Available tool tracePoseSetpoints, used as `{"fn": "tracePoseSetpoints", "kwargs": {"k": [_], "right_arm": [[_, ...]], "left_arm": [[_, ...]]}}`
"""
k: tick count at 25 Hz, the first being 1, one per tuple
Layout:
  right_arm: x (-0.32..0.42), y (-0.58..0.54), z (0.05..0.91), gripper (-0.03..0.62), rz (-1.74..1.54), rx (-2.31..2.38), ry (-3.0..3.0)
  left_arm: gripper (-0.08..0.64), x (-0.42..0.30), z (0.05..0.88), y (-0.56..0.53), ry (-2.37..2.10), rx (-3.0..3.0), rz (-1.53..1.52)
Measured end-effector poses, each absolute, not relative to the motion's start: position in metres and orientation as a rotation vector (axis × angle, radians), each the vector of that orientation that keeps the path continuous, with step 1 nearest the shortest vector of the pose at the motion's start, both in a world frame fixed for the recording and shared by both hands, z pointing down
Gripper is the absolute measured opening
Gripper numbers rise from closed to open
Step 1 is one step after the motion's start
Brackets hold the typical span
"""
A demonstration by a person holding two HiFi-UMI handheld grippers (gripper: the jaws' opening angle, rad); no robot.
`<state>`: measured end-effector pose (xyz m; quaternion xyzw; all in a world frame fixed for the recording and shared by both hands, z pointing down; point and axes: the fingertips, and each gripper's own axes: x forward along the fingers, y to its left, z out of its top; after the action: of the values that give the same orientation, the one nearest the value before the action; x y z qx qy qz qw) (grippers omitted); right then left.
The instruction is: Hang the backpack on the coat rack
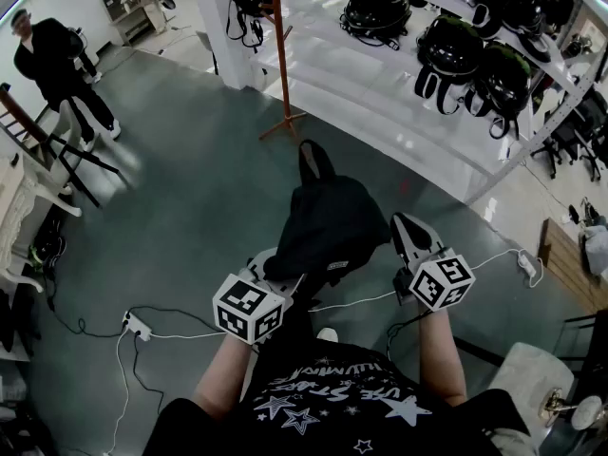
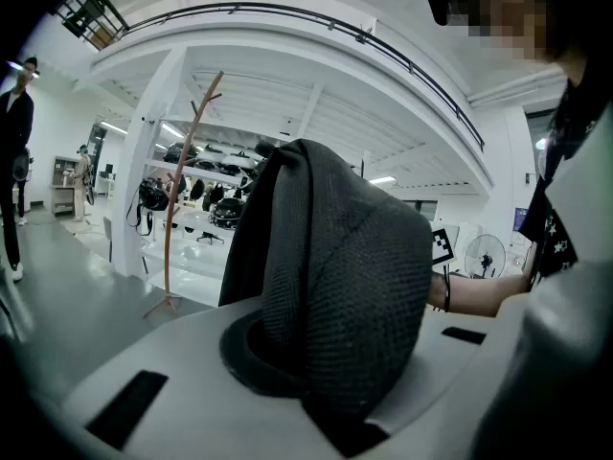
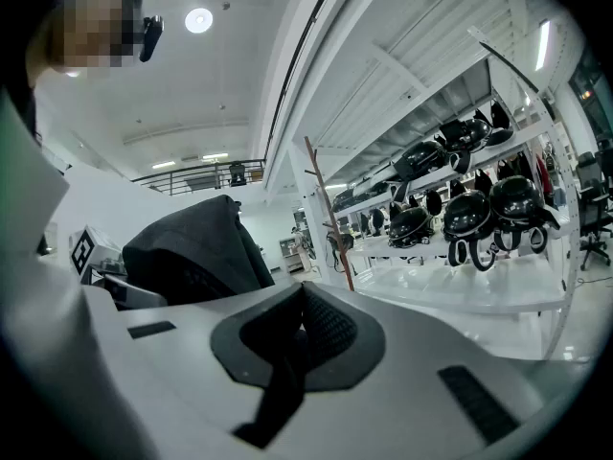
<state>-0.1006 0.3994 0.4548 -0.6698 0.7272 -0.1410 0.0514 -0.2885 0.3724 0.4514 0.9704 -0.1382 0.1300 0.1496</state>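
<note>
Grey floor [image 1: 190, 207], brown wooden coat rack [image 1: 282, 55] ahead.
Both clamped shut on black fabric backpack [image 1: 328, 221]: my left gripper [image 2: 316, 377], my right gripper [image 3: 297, 343].

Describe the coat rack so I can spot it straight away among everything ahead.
Look to the long white shelving loaded with black bags. At its left end stands a white pillar; the coat rack is just right of it. It is the only slim reddish-brown pole there, with branch-like pegs and splayed feet on the grey floor.
</note>
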Motion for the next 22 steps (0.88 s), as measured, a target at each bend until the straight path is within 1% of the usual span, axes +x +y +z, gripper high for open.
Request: {"fn": "tracePoseSetpoints", "kwargs": {"k": [13,22], "right_arm": [[-0.095,0.399,0.446,0.011,-0.395,-2.012,2.221],[-0.070,0.399,0.445,0.011,-0.378,-2.019,2.202]], "left_arm": [[0.054,-0.279,0.449,0.375,-0.426,2.826,0.388],[0.054,-0.254,0.452,0.374,-0.413,2.817,0.398]]}}
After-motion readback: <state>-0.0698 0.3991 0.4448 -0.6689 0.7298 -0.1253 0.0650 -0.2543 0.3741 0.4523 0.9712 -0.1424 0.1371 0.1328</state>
